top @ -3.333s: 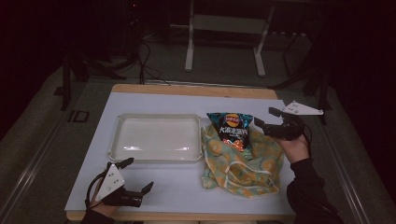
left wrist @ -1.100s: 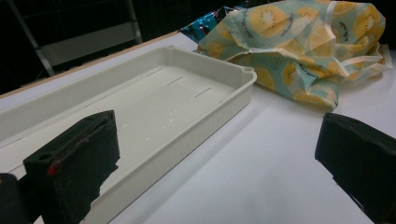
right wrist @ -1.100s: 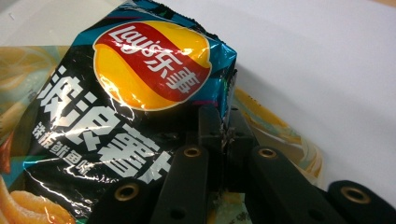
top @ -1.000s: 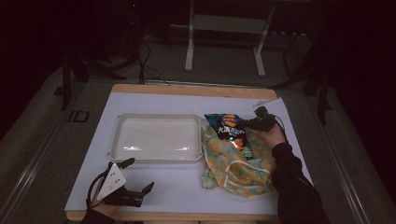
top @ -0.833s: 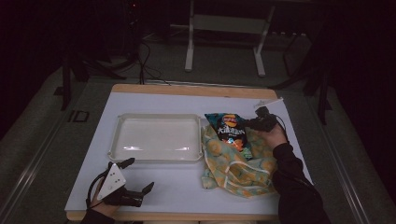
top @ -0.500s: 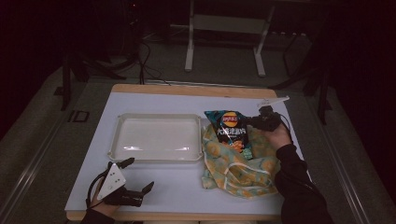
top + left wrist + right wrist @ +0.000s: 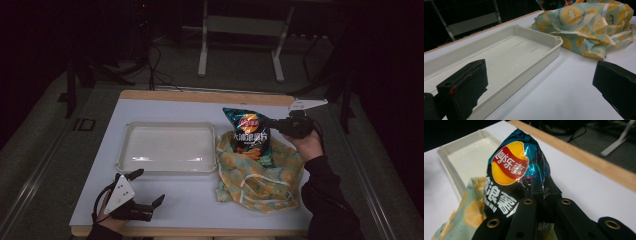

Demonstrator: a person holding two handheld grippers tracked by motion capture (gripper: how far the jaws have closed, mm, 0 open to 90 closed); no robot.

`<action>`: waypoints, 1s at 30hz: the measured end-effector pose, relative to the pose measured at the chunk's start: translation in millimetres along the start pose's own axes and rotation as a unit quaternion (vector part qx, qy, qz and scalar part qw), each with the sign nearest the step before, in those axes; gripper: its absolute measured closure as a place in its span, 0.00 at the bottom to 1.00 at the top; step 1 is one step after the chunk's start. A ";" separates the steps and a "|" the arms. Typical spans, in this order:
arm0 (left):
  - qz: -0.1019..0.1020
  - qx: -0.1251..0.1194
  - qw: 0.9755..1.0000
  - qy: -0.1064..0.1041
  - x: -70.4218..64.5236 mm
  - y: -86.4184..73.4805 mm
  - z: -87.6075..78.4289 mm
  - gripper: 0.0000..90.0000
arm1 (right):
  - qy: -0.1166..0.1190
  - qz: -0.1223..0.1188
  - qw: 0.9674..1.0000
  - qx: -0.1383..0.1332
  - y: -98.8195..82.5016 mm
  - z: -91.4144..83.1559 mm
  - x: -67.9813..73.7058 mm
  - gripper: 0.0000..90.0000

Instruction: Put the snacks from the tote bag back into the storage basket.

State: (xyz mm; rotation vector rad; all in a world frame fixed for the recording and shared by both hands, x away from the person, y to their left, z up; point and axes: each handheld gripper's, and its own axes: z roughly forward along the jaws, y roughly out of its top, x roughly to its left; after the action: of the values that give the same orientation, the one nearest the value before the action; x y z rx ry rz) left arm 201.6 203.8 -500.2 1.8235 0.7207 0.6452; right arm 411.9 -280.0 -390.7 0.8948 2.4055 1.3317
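Right hand-held gripper (image 7: 270,123): my jaws are pinched tight on the edge of the chip bag (image 7: 248,136); in the right gripper view (image 7: 541,192) the foil is crumpled between them.
Chip bag: lifted and stood nearly upright, its lower end still in the mouth of the cloth bag (image 7: 257,175), its top clear above the fabric. In the right gripper view (image 7: 514,175) the red and yellow logo faces my camera.
Change in the chip bag: a second ago it lay lower and flatter on the cloth bag; now it stands taller and more of its printed face shows.
Change in my right hand: earlier it was out at the right edge of the bench (image 7: 165,107), apart from the chip bag, then it came in to the bag's right side; it has since risen and drawn a little toward the right, taking the chip bag with it.
Cloth bag: lemon-patterned, rumpled, lying on the bench just right of the tray (image 7: 170,167), in the same place as before. The left gripper view (image 7: 586,27) shows it just beyond the tray's corner.
Tray: white, left of the cloth bag, unmoved.
Left hand-held gripper (image 7: 147,187): resting at the near left corner of the bench, jaws spread wide with nothing between them, as seen in the left gripper view (image 7: 541,87). It has kept its place throughout.
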 end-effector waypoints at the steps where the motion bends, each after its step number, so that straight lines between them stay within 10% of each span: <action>1: 0.000 0.000 1.000 0.000 0.0 0.0 0.0 0.00 | 0.002 -0.002 1.000 -0.003 3.2 -4.1 1.4 1.00; 17: -0.003 0.000 1.000 0.002 0.2 0.0 0.1 0.00 | -0.051 -0.033 0.997 -0.041 56.3 -55.4 14.0 1.00; 30: -0.001 0.002 1.000 0.005 0.2 -0.2 -0.8 0.00 | -0.050 -0.052 0.996 -0.054 90.5 -52.9 34.0 1.00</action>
State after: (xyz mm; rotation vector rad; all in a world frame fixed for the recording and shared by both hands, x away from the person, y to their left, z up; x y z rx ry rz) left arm 201.1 204.5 -500.1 1.8250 0.7306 0.6519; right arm 395.1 -259.2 -283.8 0.7780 2.2495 1.3307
